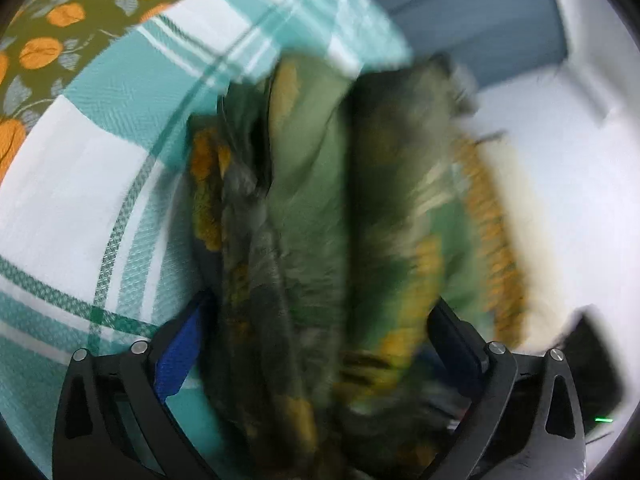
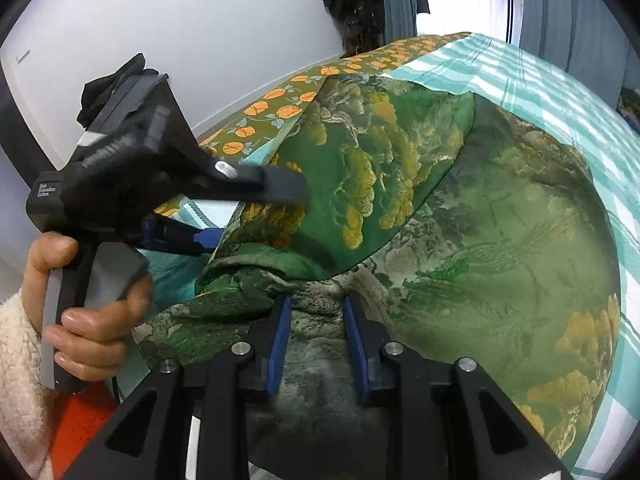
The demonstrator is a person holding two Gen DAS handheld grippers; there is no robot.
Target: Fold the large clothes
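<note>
Half done: green cloth [image 2: 460, 216] folded over once on bed [image 2: 560, 92]. Left gripper [image 1: 316, 344] clamped on bunched cloth, maybe mid-swing. Right gripper [image 2: 316, 312] half open around an edge, grip unclear.

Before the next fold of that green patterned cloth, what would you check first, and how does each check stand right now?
1. Left gripper has cloth between its fingers: ok.
2. Right gripper grips the green garment: cannot tell; fingers straddle a ridge with a gap.
3. Left wrist view sharp enough to judge the grasp: not ok, blurred.
4. Far part of the garment lies flat on the plaid sheet: ok.
5. Near edge smooth: not ok, bunched by the right fingers.
</note>
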